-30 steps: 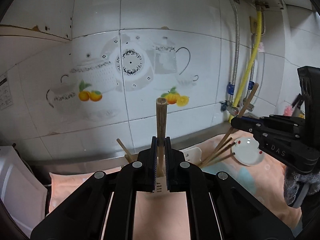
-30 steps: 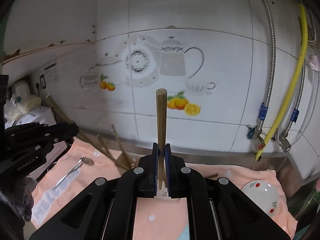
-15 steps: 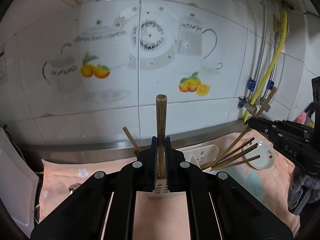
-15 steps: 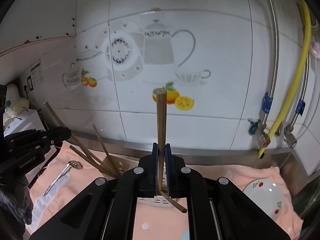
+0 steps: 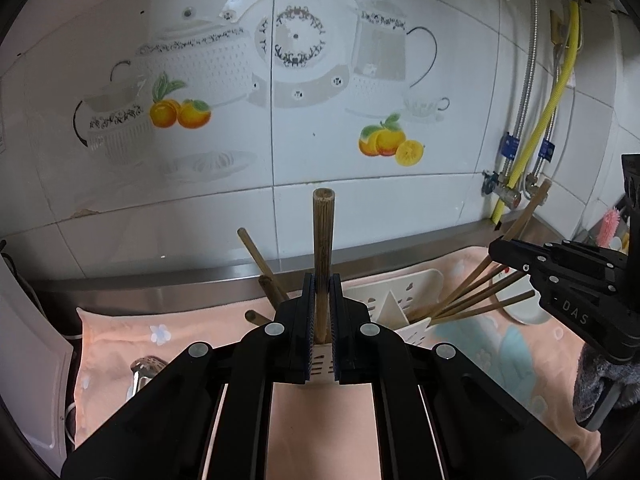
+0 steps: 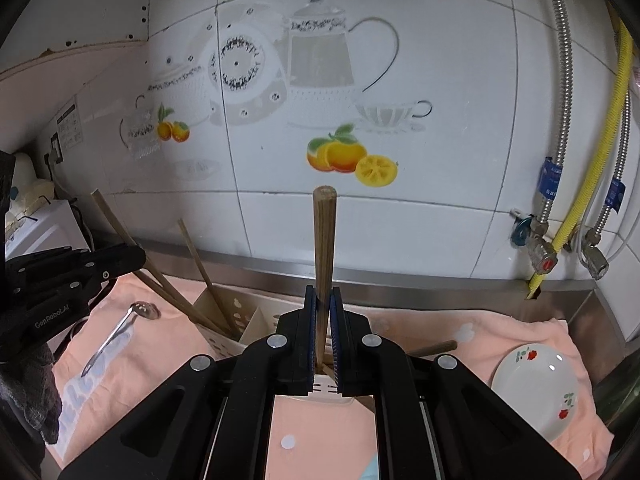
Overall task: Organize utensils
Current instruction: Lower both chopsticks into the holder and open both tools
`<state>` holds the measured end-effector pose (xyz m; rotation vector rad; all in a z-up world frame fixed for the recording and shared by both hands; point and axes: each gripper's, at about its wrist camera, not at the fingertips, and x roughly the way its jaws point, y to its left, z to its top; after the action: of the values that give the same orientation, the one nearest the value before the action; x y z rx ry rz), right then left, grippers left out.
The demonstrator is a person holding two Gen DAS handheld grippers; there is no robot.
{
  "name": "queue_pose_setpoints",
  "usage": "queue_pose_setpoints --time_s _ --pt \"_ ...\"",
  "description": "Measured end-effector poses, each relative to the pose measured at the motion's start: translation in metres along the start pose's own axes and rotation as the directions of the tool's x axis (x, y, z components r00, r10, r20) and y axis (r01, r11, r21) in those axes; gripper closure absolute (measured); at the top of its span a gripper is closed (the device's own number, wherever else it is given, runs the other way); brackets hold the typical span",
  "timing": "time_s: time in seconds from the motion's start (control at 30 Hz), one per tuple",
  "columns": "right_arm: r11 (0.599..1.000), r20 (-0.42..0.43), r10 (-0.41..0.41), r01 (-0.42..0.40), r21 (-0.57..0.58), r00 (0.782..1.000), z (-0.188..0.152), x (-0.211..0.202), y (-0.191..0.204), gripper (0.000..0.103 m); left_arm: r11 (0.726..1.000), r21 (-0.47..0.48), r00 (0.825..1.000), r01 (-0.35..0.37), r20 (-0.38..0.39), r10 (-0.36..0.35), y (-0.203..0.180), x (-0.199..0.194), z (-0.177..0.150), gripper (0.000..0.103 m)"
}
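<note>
Two tongs, left tongs (image 5: 321, 304), right tongs (image 6: 323, 308), each gripping one chopstick (image 5: 323, 248), perhaps

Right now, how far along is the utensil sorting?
Partly done: several chopsticks already stand in the white holder. In hand: the left gripper and right gripper each clamp one chopstick above it. Left: a metal spoon lies on the pink cloth.
</note>
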<state>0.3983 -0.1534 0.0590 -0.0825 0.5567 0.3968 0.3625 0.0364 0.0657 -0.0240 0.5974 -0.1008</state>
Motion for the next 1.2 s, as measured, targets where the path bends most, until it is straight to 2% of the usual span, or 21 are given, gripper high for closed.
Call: queue_pose_setpoints --time_s 0.3,0.57,0.8,0.93,1.03,1.13,1.2 --pt "1.000 -0.030 -0.002 0.002 -0.006 1.000 -0.008 0.012 0.002 0.096 1.000 -0.020 0.999 0.007 -0.038 -0.007 0.006 0.013 -0.007 0.097" --pt "1.000 -0.028 -0.001 0.001 -0.006 1.000 -0.009 0.011 0.003 0.096 1.000 -0.019 0.999 0.003 -0.037 -0.004 0.007 0.012 -0.008 0.095" --pt "1.000 -0.016 -0.005 0.005 -0.005 1.000 -0.007 0.003 0.003 0.089 1.000 -0.017 0.999 0.002 -0.034 -0.002 0.007 0.008 -0.010 0.093" --pt "1.000 -0.007 -0.008 0.008 -0.004 1.000 -0.007 -0.005 0.003 0.083 1.000 -0.012 1.000 -0.004 -0.026 0.004 0.004 0.002 -0.011 0.077" --pt "1.000 -0.001 -0.012 0.012 -0.006 1.000 -0.007 -0.012 0.002 0.079 1.000 -0.011 1.000 -0.013 -0.020 0.013 0.003 -0.005 -0.013 0.070" --pt "1.000 0.006 -0.014 0.014 -0.003 1.000 -0.008 -0.019 0.002 0.074 1.000 -0.008 1.000 -0.019 -0.012 0.019 0.002 -0.013 -0.014 0.068" --pt "1.000 0.010 -0.018 0.018 -0.005 1.000 -0.009 -0.025 0.002 0.070 1.000 -0.012 1.000 -0.022 -0.009 0.022 0.002 -0.019 -0.017 0.063"
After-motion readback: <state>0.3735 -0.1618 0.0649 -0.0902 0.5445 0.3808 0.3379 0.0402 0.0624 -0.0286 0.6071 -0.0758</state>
